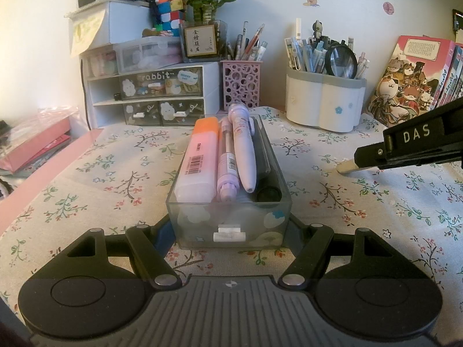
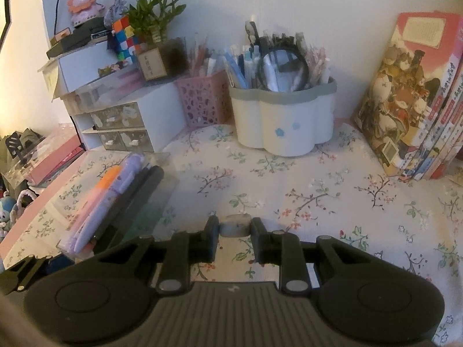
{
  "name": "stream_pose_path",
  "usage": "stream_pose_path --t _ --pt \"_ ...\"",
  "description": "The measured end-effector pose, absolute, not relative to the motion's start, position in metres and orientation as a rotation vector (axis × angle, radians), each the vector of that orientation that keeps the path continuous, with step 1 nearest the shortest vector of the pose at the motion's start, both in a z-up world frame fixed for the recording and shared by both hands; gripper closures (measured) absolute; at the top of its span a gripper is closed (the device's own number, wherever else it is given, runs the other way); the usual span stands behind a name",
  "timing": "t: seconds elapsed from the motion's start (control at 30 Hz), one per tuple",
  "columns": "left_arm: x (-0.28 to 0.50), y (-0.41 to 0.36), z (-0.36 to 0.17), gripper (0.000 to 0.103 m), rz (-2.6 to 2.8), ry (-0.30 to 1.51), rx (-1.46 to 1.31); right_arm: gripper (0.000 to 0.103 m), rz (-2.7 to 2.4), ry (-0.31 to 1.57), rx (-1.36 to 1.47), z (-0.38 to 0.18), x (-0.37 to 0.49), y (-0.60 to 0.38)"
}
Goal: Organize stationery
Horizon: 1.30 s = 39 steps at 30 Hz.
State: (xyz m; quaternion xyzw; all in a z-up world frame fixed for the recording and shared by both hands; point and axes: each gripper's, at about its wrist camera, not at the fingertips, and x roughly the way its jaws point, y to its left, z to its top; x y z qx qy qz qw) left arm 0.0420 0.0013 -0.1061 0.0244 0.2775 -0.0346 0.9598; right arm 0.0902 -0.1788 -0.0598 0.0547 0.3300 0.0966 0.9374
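Note:
My left gripper (image 1: 228,231) is shut on the front end of a clear plastic drawer tray (image 1: 185,211), which rests on the flowered tablecloth. In the tray lie an orange highlighter (image 1: 199,156), a lilac pen (image 1: 227,162), a pale pink pen (image 1: 243,150) and a black pen (image 1: 264,156). My right gripper (image 2: 233,230) is shut on a small grey eraser (image 2: 235,225), just above the cloth, to the right of the tray (image 2: 150,199). It shows in the left wrist view (image 1: 347,166) with the eraser's pale end sticking out.
A white drawer unit (image 1: 150,98) with one bay vacant stands at the back left. Beside it are a pink mesh pen cup (image 1: 241,84) and a white flower-shaped pen holder (image 1: 324,101). Books (image 1: 411,84) lean at the right. A pink desk edge runs along the left.

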Motion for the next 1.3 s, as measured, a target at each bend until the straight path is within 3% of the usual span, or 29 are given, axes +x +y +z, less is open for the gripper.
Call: stream_pose_path --t 1.3 --pt "0.043 -0.001 -0.107 0.031 -0.074 0.563 0.051 0.065 0.278 0.677 0.457 -0.024 0.123 -0.202"
